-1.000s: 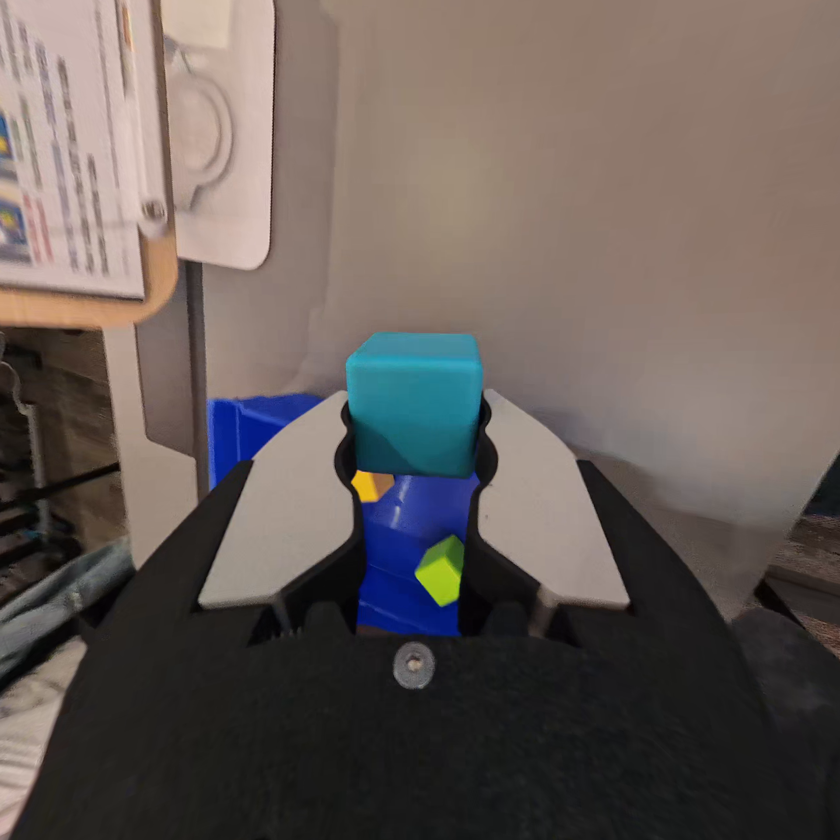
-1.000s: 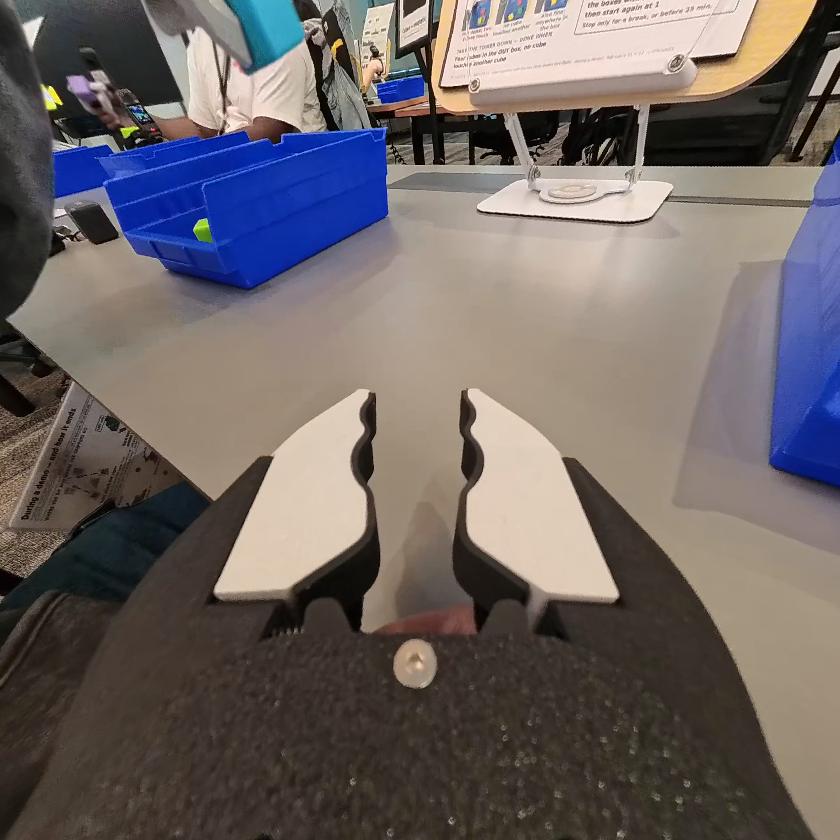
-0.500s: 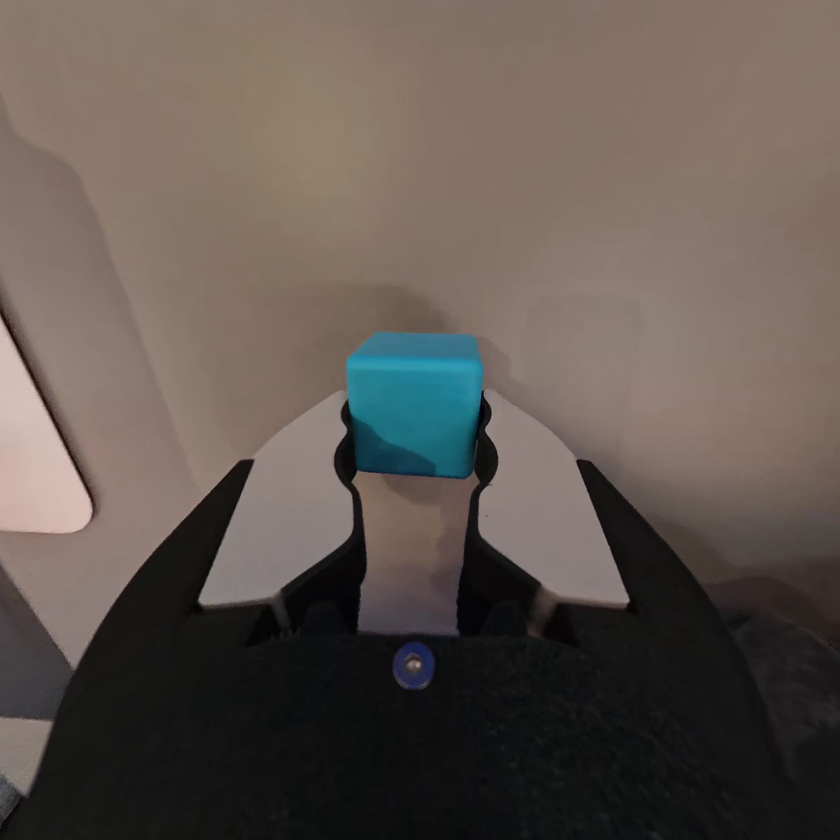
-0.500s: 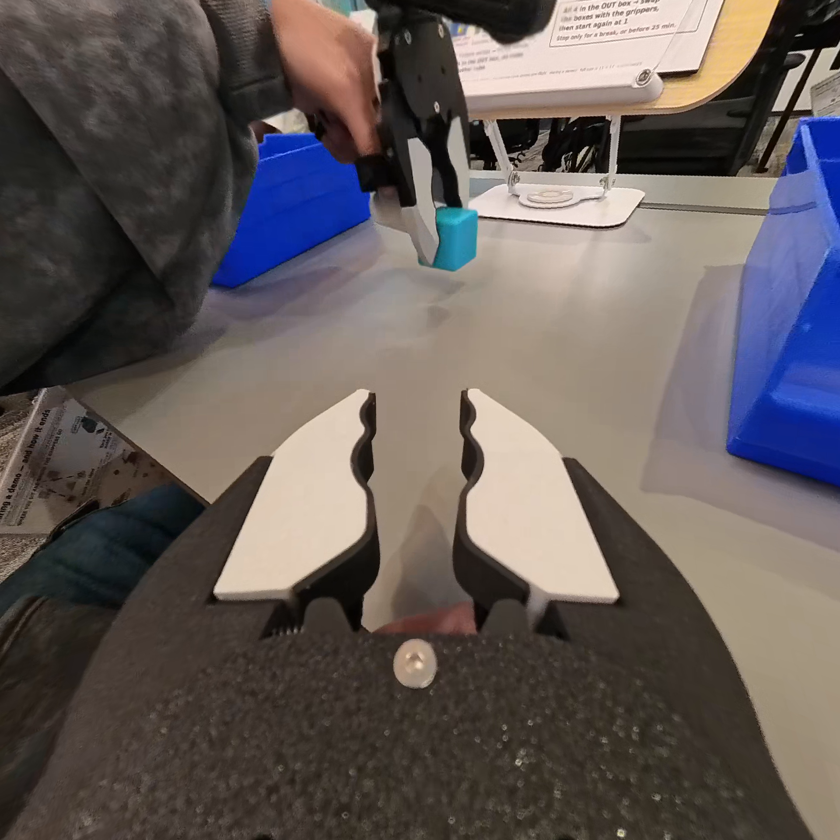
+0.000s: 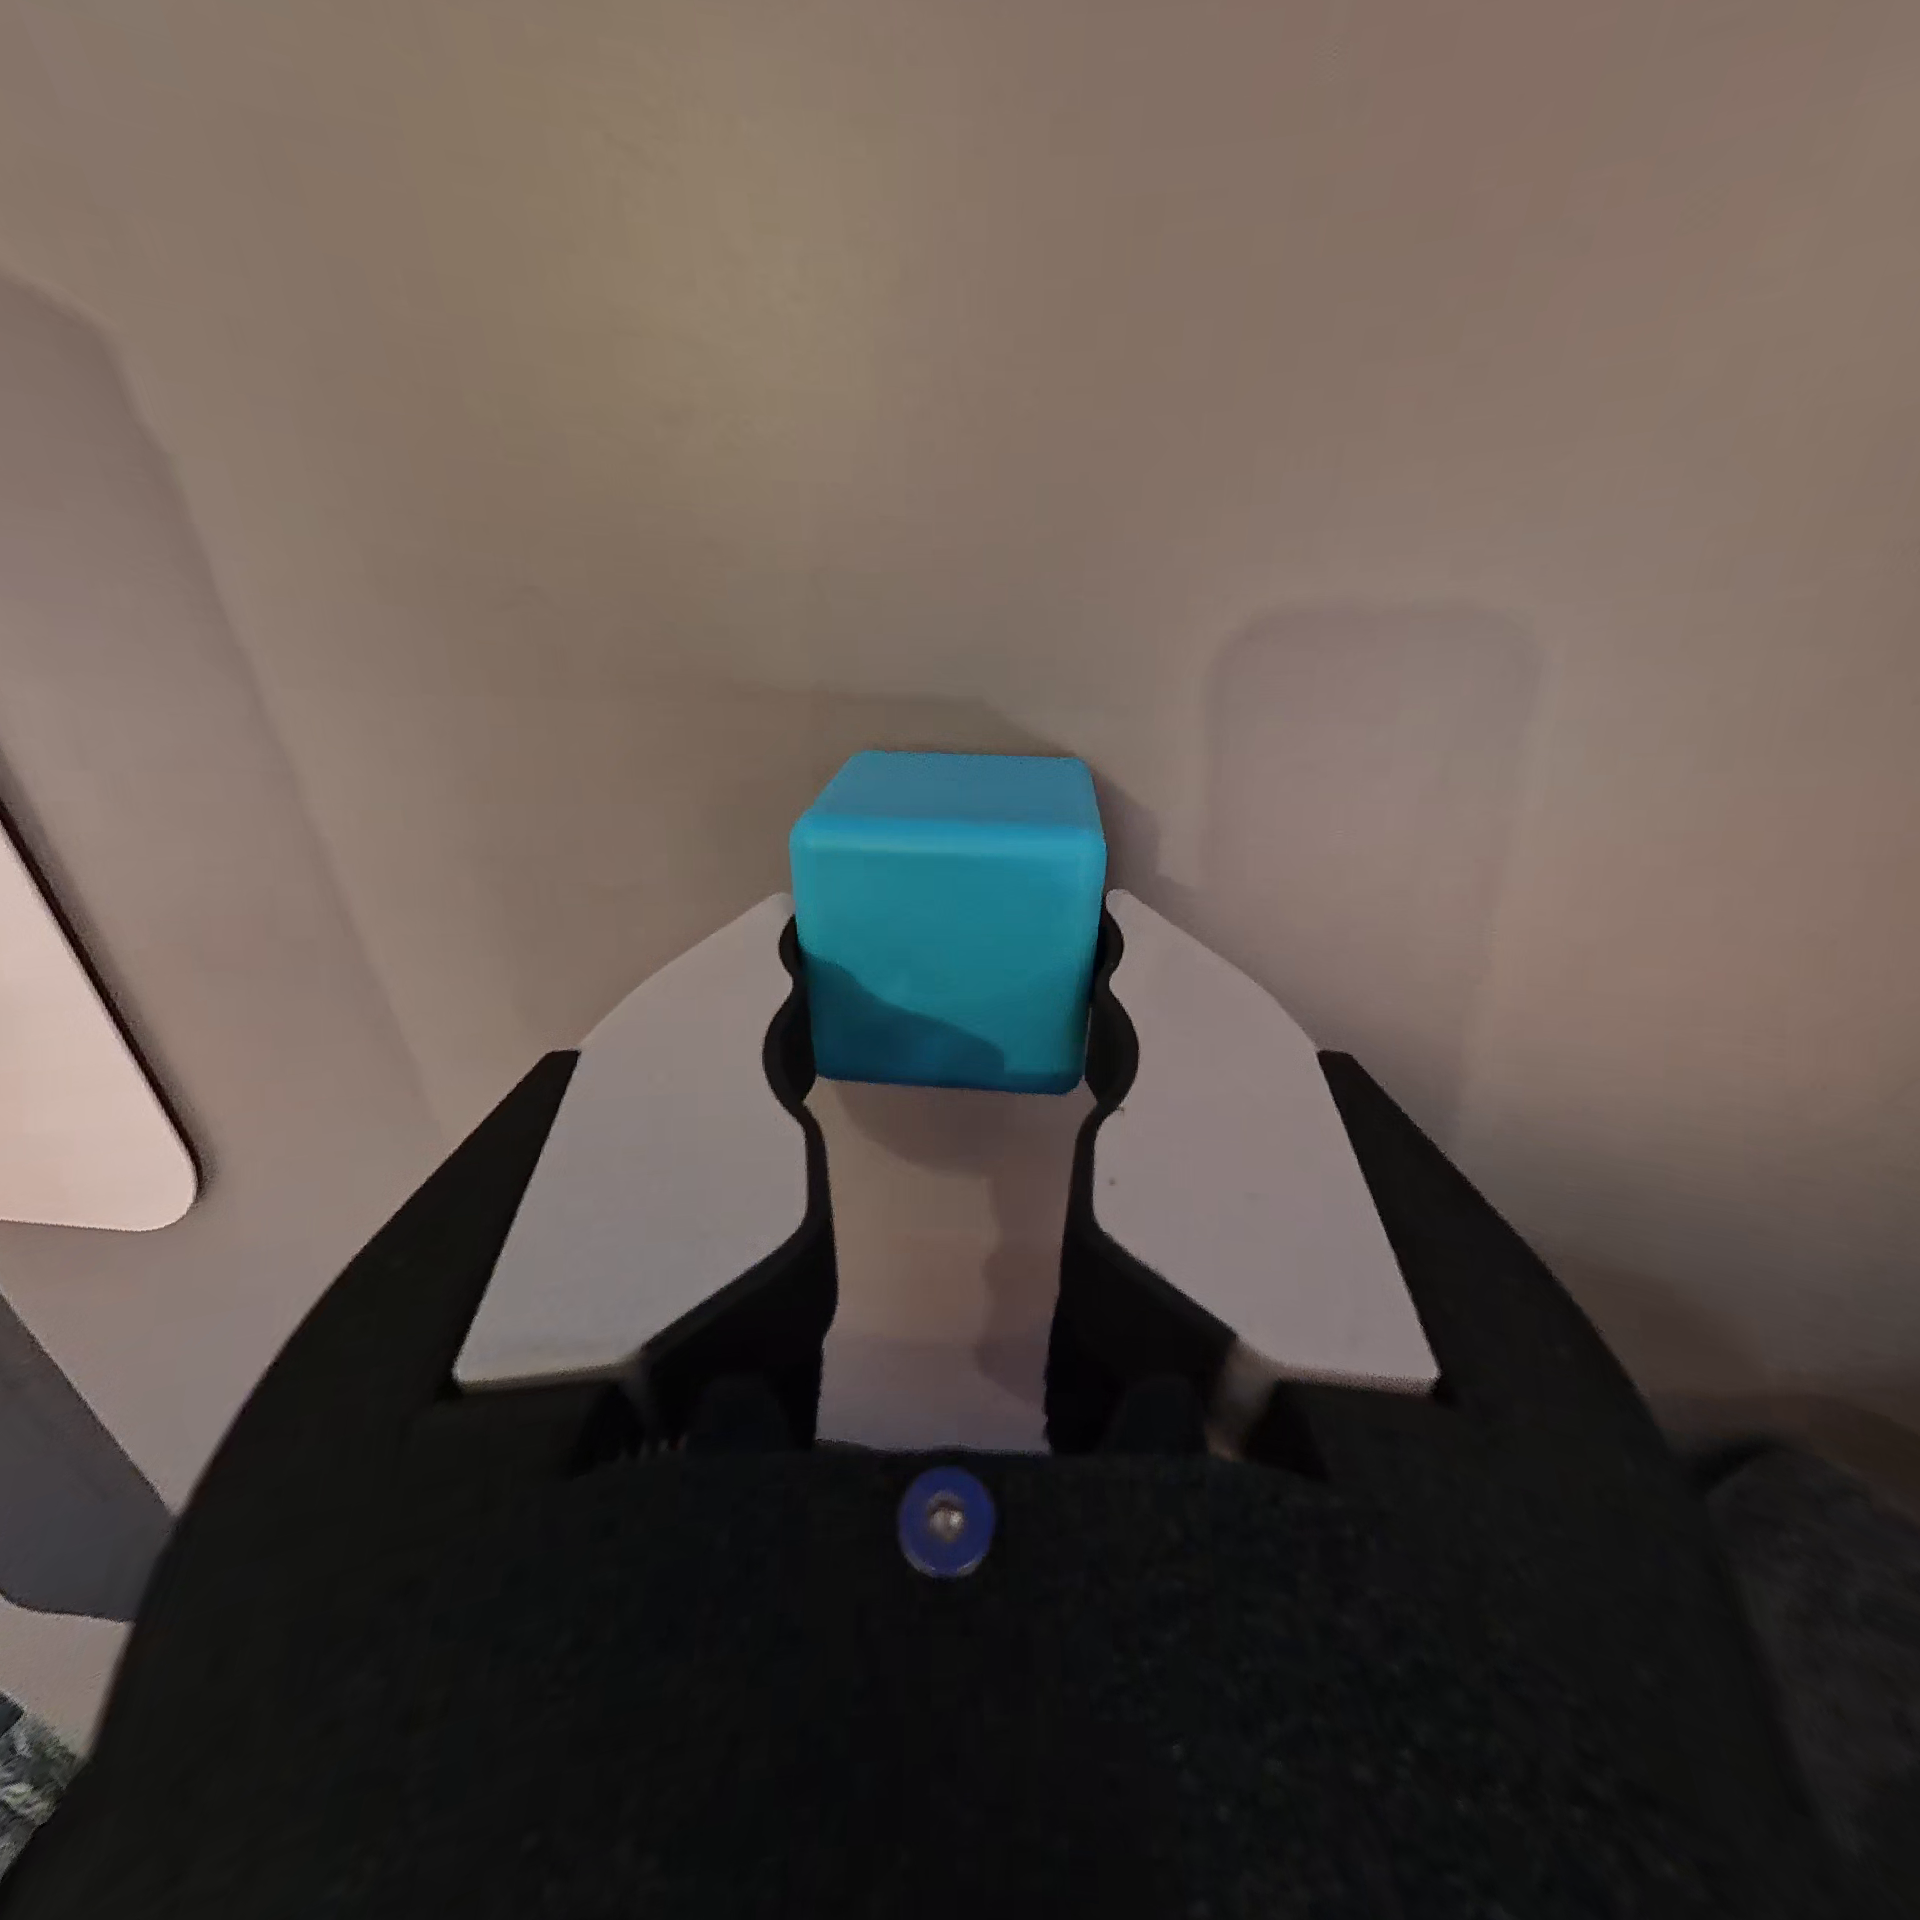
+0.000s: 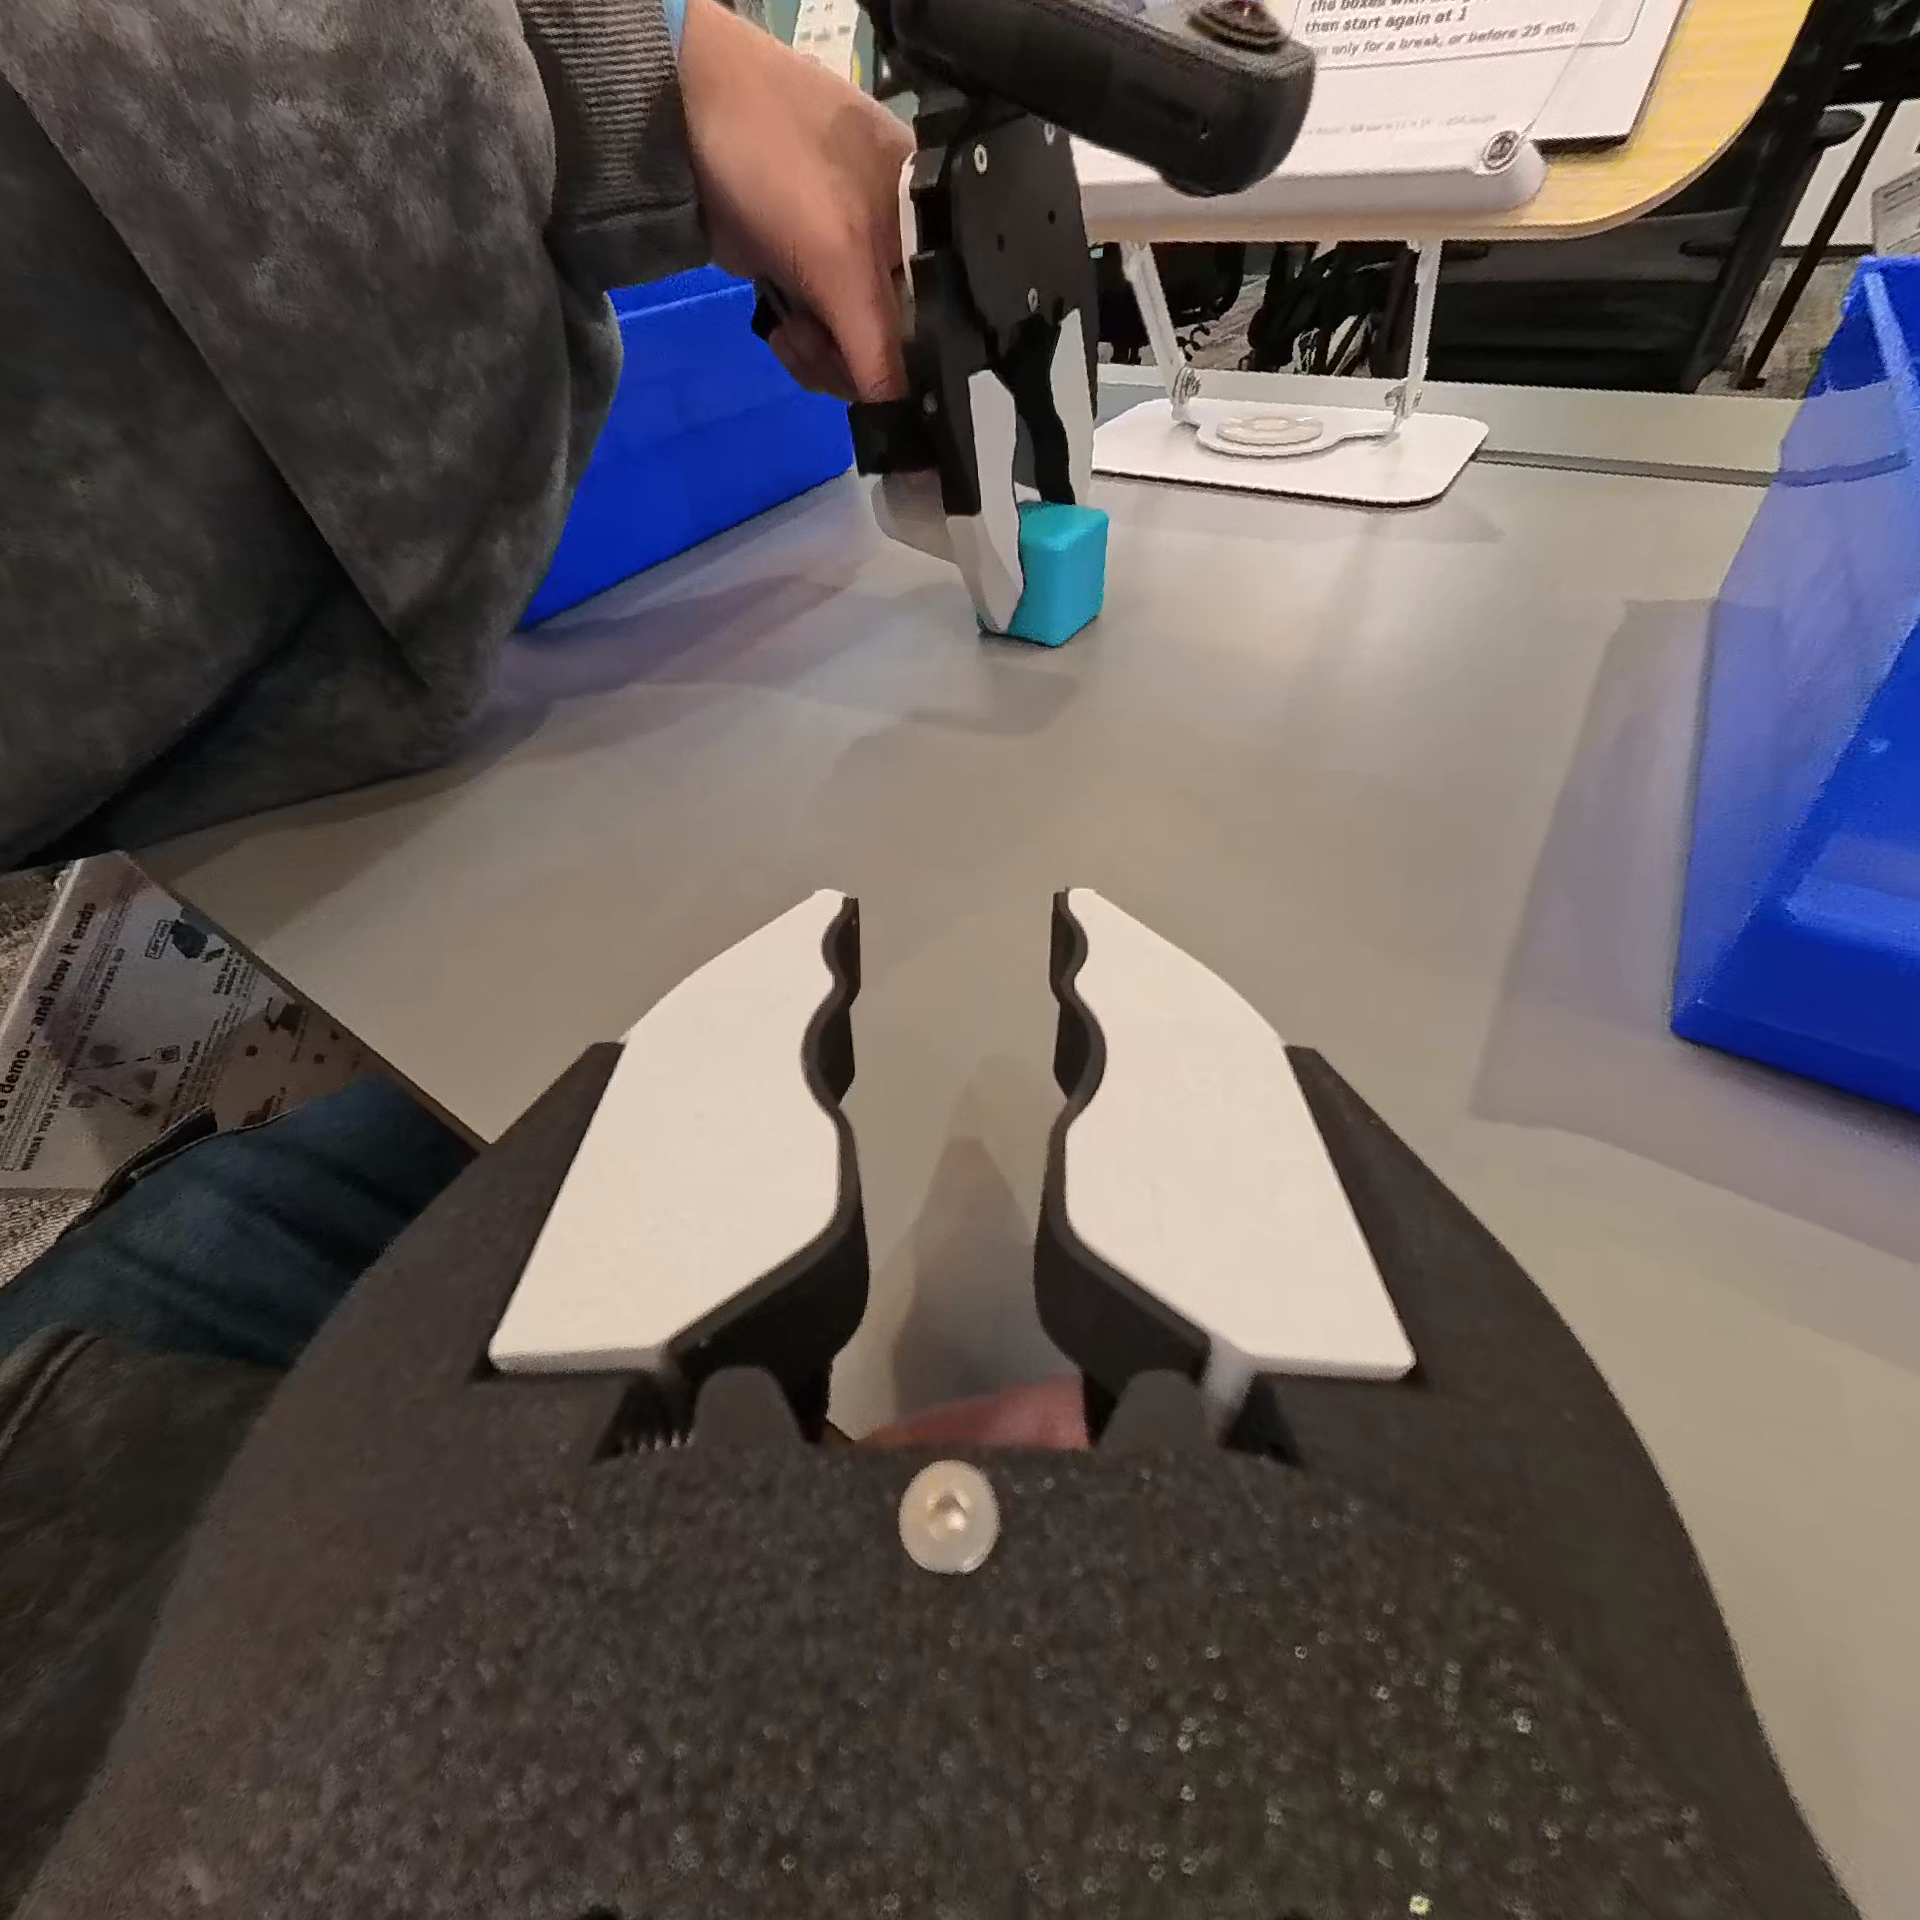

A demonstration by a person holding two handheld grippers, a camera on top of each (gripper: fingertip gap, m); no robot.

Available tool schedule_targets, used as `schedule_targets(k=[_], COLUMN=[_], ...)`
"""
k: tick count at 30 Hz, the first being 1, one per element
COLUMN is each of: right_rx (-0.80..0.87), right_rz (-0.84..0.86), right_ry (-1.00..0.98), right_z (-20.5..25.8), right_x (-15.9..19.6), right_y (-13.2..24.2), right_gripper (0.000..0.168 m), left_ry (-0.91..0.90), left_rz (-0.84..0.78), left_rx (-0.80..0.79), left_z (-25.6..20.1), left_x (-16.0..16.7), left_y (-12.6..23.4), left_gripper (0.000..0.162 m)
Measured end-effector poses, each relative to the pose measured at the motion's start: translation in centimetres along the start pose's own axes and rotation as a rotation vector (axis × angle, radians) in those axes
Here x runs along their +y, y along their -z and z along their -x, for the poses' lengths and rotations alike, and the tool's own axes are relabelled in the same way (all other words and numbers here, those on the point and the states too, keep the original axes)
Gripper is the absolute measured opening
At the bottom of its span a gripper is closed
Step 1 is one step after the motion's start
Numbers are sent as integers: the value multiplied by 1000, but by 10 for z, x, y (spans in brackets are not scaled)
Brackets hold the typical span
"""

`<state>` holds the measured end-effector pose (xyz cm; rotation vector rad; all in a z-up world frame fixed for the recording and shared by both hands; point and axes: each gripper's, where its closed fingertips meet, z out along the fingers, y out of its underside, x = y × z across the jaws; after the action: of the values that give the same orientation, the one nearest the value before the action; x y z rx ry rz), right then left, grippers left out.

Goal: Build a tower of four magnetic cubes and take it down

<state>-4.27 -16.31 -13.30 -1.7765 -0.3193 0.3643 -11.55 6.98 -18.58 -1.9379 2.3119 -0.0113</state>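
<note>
A teal cube (image 5: 940, 956) sits between the fingertips of my left gripper (image 5: 945, 920), which is shut on it and points straight down at the grey table (image 5: 935, 416). In the right wrist view the same cube (image 6: 1065, 571) touches or nearly touches the table (image 6: 1247, 779) mid-way back, with the left gripper (image 6: 1023, 545) upright over it, held by a hand. My right gripper (image 6: 954, 914) is open and empty, low over the table's near edge, about two gripper lengths short of the cube. No other cubes show.
A blue bin (image 6: 707, 416) stands at back left behind the grey sleeve (image 6: 260, 364). Another blue bin (image 6: 1829, 727) stands at right. A white stand base (image 6: 1288, 457) with a sign board is behind the cube, also seen in the left view (image 5: 73, 1039). A printed sheet (image 6: 125, 1018) lies below the table edge.
My left gripper carried the teal cube from above the left blue bin to the table's middle and lowered it to the surface. The right gripper stayed open and nearly still.
</note>
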Motion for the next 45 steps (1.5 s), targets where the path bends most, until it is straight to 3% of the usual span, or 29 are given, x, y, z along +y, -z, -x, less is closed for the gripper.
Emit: schedule_targets(k=[5, 10, 14, 17, 21, 27, 34, 38, 43, 45], right_rx=[2, 0, -3, -5, -23, -47, -49, -45, -46, -47], right_rz=[-6, -9, -13, -17, -11, 4, 9, 12, 14, 17], right_ry=[-4, -17, -22, -4, 11, 35, 52, 55, 54, 58], right_z=[-1, -2, 0, 3, 9, 18, 21, 20, 20, 20], right_x=[-1, -1, -2, -4, -3, -1, 0, 1, 2, 2], right_y=[1, 3, 3, 2, -2, -9, -9, -9, -8, -8], right_gripper=[35, 35, 35, 35, 35, 35, 35, 35, 35, 35], left_ry=[56, 95, 248, 401, 625, 939, 971, 935, 917, 896], left_rz=[-8, -234, -509, -666, -805, -914, -836, -805, -583, -438], left_rx=[-53, -203, -369, -504, -600, -701, -780, -733, -659, -712], left_z=[3, -11, -38, -64, -109, -169, -194, -187, -150, -123], left_x=[10, 24, 66, 114, 167, 211, 227, 226, 253, 276], left_y=[19, 97, 164, 189, 181, 131, 115, 114, 124, 136], left_gripper=[55, 53, 55, 55, 53, 50, 51, 52, 55, 55])
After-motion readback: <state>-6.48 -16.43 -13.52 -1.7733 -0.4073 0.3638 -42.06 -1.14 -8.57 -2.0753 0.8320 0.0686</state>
